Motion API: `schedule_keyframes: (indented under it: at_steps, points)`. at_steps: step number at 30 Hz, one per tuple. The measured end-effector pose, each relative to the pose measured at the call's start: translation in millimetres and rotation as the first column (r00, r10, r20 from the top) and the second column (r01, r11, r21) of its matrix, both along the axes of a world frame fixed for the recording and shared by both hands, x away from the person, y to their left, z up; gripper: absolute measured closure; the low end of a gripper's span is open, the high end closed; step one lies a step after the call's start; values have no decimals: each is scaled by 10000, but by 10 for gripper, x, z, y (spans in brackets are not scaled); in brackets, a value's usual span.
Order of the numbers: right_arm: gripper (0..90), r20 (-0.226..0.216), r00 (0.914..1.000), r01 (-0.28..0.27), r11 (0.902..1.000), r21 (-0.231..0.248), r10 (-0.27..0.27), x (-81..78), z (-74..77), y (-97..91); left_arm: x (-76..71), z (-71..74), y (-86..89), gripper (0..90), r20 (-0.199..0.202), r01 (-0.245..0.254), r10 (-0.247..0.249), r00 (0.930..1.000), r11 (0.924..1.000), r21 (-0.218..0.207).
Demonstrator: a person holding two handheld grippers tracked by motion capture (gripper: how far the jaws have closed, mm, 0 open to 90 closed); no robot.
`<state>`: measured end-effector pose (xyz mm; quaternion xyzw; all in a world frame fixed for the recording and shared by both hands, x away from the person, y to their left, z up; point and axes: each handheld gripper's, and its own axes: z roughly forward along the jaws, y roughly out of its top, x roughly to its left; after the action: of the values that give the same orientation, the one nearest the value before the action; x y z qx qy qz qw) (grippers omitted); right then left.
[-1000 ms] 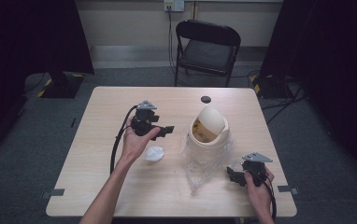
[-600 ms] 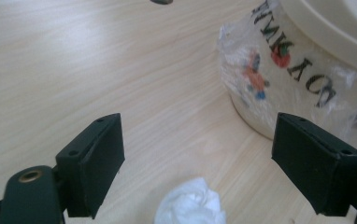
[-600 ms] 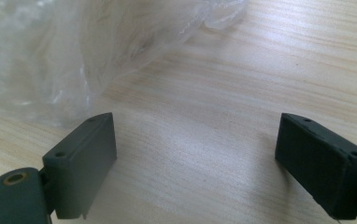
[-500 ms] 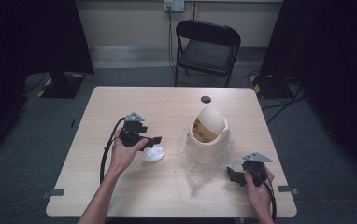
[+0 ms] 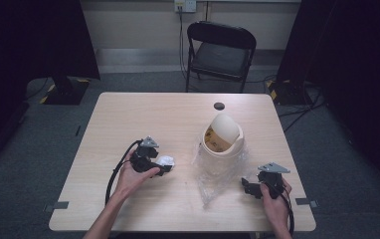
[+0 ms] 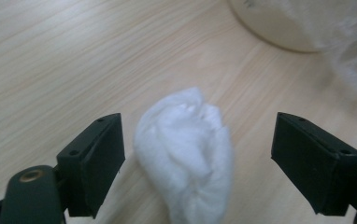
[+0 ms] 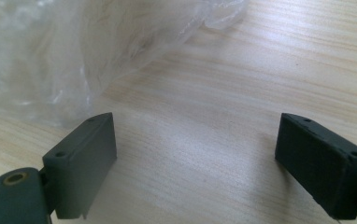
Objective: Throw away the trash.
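Now your left gripper (image 6: 200,154) stands open astride the white tissue wad (image 6: 186,154), jaws just eased inward, pads not yet touching it. You're at the pick-up step: next, close squarely on the wad. It's crumpled, soft, lying on the table (image 5: 128,124) near the lidded bin (image 5: 223,139) and its clear bag (image 5: 218,174). Your right gripper (image 7: 197,158) rests open, empty, beside the bag.

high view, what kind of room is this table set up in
Probably a lab or studio corner set up for recording, not a home. A bare light wooden table stands on grey carpet, dark black curtains hang at both sides, and a black folding metal chair sits by a plain wall with a wall socket.
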<state>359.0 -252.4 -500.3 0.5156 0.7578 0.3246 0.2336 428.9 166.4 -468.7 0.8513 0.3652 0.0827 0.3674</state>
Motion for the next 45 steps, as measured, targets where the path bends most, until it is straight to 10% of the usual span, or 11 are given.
schedule_keyframes:
  at_steps: [18,25,33,45]
  points:
    - [119,12,10000,-20,10000,-12,20,0,0,1,-103,-111,-32,350,289,-139,110,9995,9948,1005]
    - [119,17,10000,-24,10000,-16,24,-1,1,2,-116,-132,-105,550,232,-36,4,9997,9906,1366]
    - [120,28,10000,-29,10000,-20,29,-2,0,2,-98,-160,-54,757,246,47,-65,9997,9975,708]
    - [120,15,10000,-58,10000,6,58,-4,0,1,-51,-160,35,772,-78,-141,137,9999,9988,-470]
